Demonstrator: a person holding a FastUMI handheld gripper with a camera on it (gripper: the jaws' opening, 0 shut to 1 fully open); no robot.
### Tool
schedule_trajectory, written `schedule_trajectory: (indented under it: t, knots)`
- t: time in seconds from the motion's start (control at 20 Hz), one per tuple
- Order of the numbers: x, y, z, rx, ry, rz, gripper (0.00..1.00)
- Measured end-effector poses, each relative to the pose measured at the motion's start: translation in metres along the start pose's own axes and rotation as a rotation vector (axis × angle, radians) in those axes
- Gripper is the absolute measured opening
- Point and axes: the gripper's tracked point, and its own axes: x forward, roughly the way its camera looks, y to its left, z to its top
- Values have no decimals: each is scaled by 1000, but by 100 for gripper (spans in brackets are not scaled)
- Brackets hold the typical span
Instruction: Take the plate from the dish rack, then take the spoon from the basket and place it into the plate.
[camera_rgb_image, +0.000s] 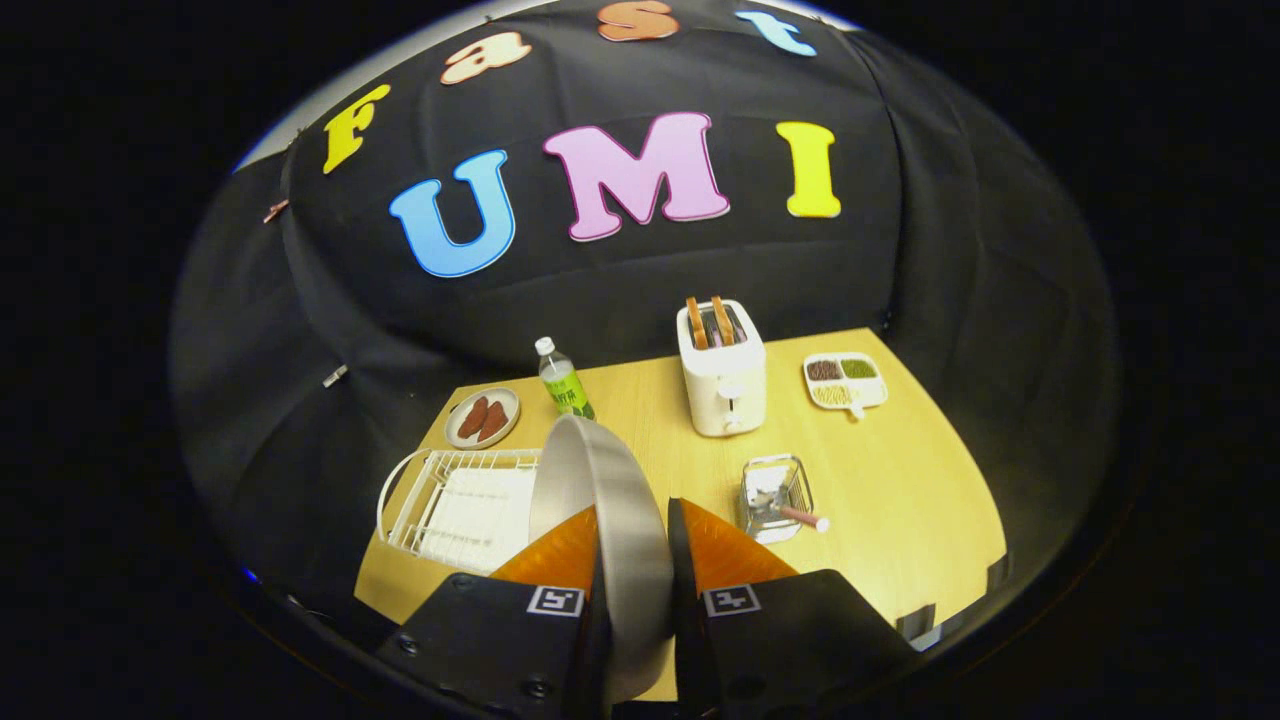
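A silvery metal plate (598, 490) stands on edge between my fingers, and my gripper (632, 530) is shut on its rim, holding it above the wooden table. The white wire dish rack (440, 500) lies just left of the plate, partly hidden behind it. To the right, beyond my fingers, a small clear basket (772, 495) holds the spoon (800, 516), whose pale handle sticks out over the basket's right side.
A white toaster (722, 370) with two slices stands at the back of the table (900, 500). Left of it are a green-labelled bottle (563, 382) and a small plate with brown pieces (482, 416). A divided snack tray (845, 380) sits at the back right.
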Motion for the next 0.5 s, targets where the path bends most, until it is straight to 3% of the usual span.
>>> schedule_trajectory:
  t: [0.2, 0.5]
  knots:
    - [-3, -54, -59, 134, 73, -24, 28]
    - [35, -101, -143, 185, 240, -52, 29]
